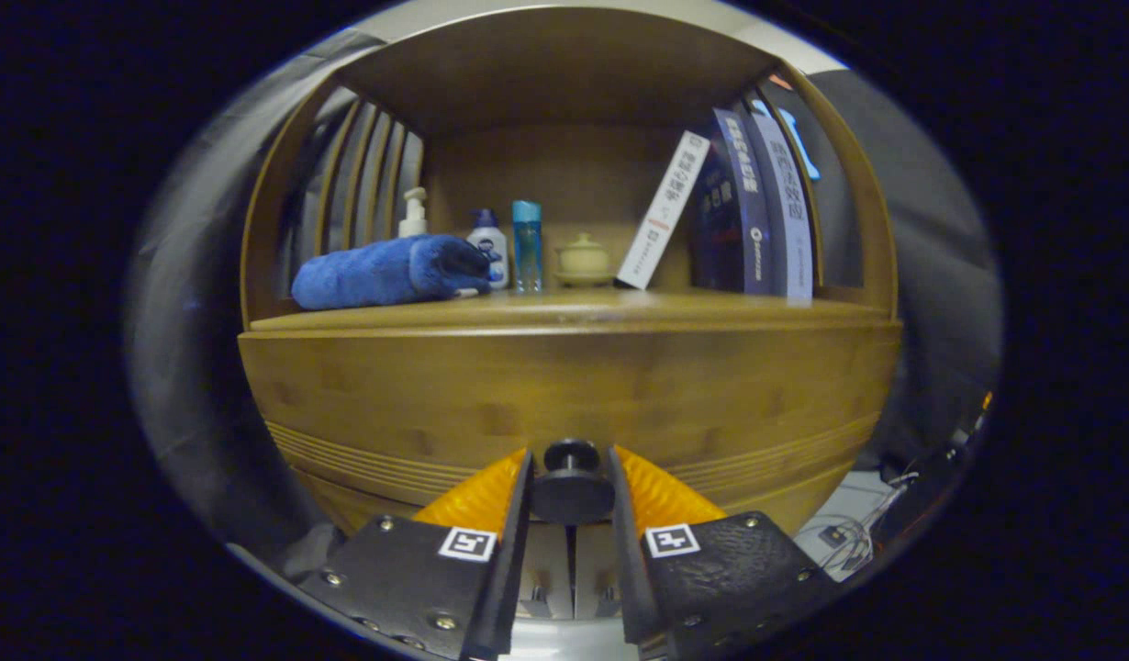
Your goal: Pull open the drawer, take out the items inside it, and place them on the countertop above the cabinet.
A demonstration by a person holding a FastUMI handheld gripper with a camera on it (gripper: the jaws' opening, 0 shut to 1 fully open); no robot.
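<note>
A wooden cabinet stands right in front of me, its drawer front (564,386) closed and flush with the frame. The drawer's dark round knob (572,485) sits between my fingers, and both fingers press against its sides. My gripper (572,482) is shut on the knob. The drawer's inside is hidden. Above the drawer runs the wooden countertop (675,308), under an open shelf bay.
On the countertop lie a rolled blue towel (385,271), a pump bottle (413,213), a white bottle (487,243), a blue bottle (527,246), a small lidded pot (583,260) and several leaning books (753,202). Cables (849,537) lie on the floor at the right.
</note>
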